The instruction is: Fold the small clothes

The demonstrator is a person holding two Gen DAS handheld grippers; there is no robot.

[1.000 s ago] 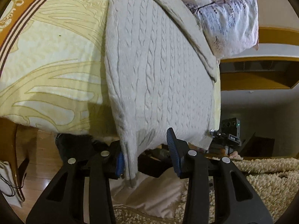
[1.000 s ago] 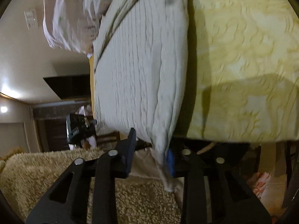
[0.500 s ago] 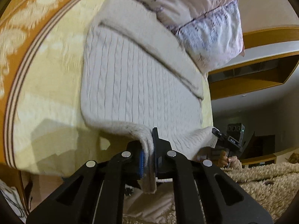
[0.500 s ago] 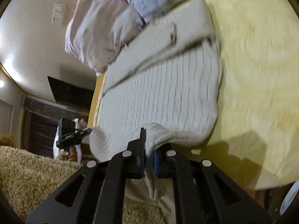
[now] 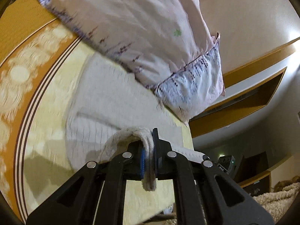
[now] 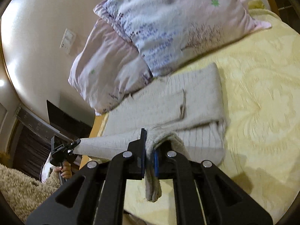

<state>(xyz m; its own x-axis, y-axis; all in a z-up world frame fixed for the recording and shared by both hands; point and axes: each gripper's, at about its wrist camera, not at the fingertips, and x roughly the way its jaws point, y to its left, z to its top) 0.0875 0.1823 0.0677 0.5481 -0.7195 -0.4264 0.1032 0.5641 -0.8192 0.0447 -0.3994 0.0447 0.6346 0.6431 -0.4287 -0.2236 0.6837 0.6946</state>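
Observation:
A beige cable-knit sweater (image 5: 105, 110) lies on a yellow patterned bedspread (image 5: 52, 97), its far part folded across below the pillows. My left gripper (image 5: 149, 159) is shut on the sweater's near hem, lifted and carried over the body. My right gripper (image 6: 150, 155) is shut on the other hem corner of the sweater (image 6: 187, 101), also lifted. The hem hangs stretched between both grippers; the left gripper shows in the right wrist view (image 6: 63, 148).
Two pale pink and lilac patterned pillows (image 6: 168, 22) lie just beyond the sweater, also in the left wrist view (image 5: 142, 37). The bedspread (image 6: 262, 93) has an orange border (image 5: 16, 60). A shaggy beige rug (image 6: 16, 187) lies on the floor beside the bed.
Both grippers closed on the sweater's hanging hem, then lifted it and carried it up over the sweater toward the pillows.

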